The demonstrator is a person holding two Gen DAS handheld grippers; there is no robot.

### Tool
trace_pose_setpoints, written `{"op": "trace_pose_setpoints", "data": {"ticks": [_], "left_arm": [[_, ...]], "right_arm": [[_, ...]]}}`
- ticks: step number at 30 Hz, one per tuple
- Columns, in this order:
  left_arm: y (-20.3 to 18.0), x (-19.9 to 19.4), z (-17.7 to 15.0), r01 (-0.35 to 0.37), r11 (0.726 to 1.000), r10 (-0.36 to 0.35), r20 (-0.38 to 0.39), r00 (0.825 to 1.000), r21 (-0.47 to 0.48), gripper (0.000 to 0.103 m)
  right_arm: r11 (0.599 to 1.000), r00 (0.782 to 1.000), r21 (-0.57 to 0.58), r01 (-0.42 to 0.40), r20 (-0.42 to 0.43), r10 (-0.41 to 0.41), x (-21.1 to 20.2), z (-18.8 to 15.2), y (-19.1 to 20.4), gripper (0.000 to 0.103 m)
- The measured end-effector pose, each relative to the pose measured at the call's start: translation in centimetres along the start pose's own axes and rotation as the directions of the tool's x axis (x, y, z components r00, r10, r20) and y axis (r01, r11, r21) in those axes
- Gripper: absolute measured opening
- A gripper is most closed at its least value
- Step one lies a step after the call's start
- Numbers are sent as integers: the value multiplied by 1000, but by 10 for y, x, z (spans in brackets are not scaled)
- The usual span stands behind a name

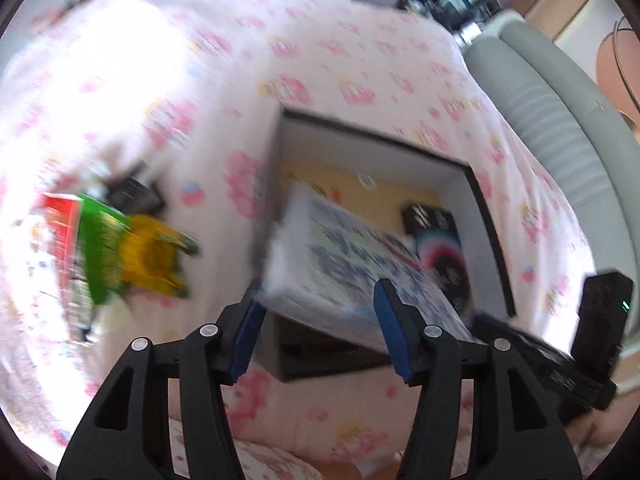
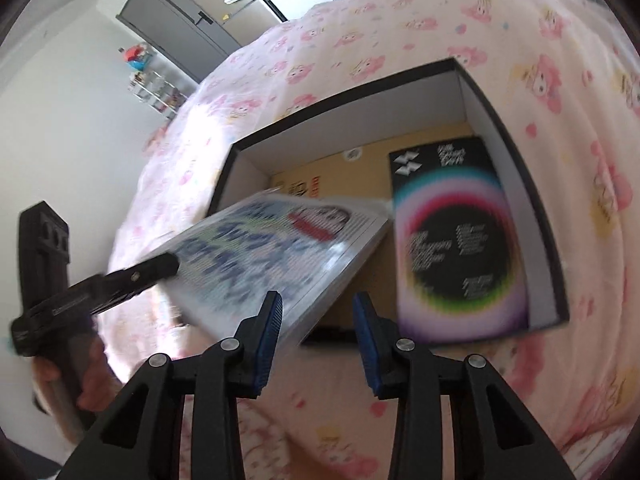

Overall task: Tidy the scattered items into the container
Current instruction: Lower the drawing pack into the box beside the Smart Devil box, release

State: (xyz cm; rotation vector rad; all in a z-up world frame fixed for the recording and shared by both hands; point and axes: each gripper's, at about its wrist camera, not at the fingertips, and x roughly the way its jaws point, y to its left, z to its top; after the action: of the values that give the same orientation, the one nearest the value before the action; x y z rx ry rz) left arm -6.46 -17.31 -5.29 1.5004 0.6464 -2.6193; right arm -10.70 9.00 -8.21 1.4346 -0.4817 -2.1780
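The left gripper (image 1: 320, 332), fingers clamped on the white-and-blue book (image 1: 352, 264) tilted over the box (image 2: 516, 184) rim, could drop it onto the bed (image 1: 320, 60) beside the box, while the right gripper (image 2: 318, 344) waits half-open, empty.

A pink cartoon-print bedspread (image 2: 400, 20) fills most of both views, washed out by strong light on its left. In the right wrist view a white wall (image 2: 60, 112) stands far left, with a grey wardrobe (image 2: 176, 28) and a small cluttered shelf (image 2: 156, 88) beyond. In the left wrist view, what may be a grey padded headboard (image 1: 560, 120) curves along the right.
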Motion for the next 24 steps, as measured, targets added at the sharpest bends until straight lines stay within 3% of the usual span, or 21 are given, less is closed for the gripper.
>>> {"op": "trace_pose_setpoints", "data": {"ticks": [1, 3, 6, 8, 10, 16, 19, 22, 24], "left_arm": [[3, -4, 2, -27, 1000, 27, 37, 999, -1, 55], [7, 0, 8, -50, 999, 50, 41, 998, -8, 55], [8, 18, 9, 20, 1000, -20, -36, 999, -12, 52], [7, 31, 6, 65, 998, -66, -90, 994, -14, 55], [3, 30, 4, 40, 999, -38, -76, 996, 21, 57], [-1, 25, 5, 60, 998, -57, -99, 993, 28, 59], [-2, 26, 0, 90, 996, -89, -119, 989, 10, 61], [6, 30, -6, 119, 992, -125, -148, 981, -52, 62], [11, 30, -9, 142, 987, -153, -152, 977, -79, 62]], "right_arm": [[1000, 1000, -1, -15, -2, 15, -2, -2, 2, 33], [999, 999, -25, -31, -29, 31, 0, -4, 7, 33], [999, 999, -23, -33, -43, 32, 4, -3, 10, 33], [1000, 999, -15, -25, -46, 24, 9, 1, 8, 33], [1000, 999, -21, 21, -48, -22, 18, 7, 6, 33], [997, 996, -10, 73, -54, -73, 37, 28, 2, 33], [998, 997, -33, 58, -57, -60, 49, 39, 7, 34], [999, 995, -18, -50, -86, 48, 58, 47, 14, 34], [1000, 997, -27, 17, -69, -19, 54, 45, 17, 34]]}}
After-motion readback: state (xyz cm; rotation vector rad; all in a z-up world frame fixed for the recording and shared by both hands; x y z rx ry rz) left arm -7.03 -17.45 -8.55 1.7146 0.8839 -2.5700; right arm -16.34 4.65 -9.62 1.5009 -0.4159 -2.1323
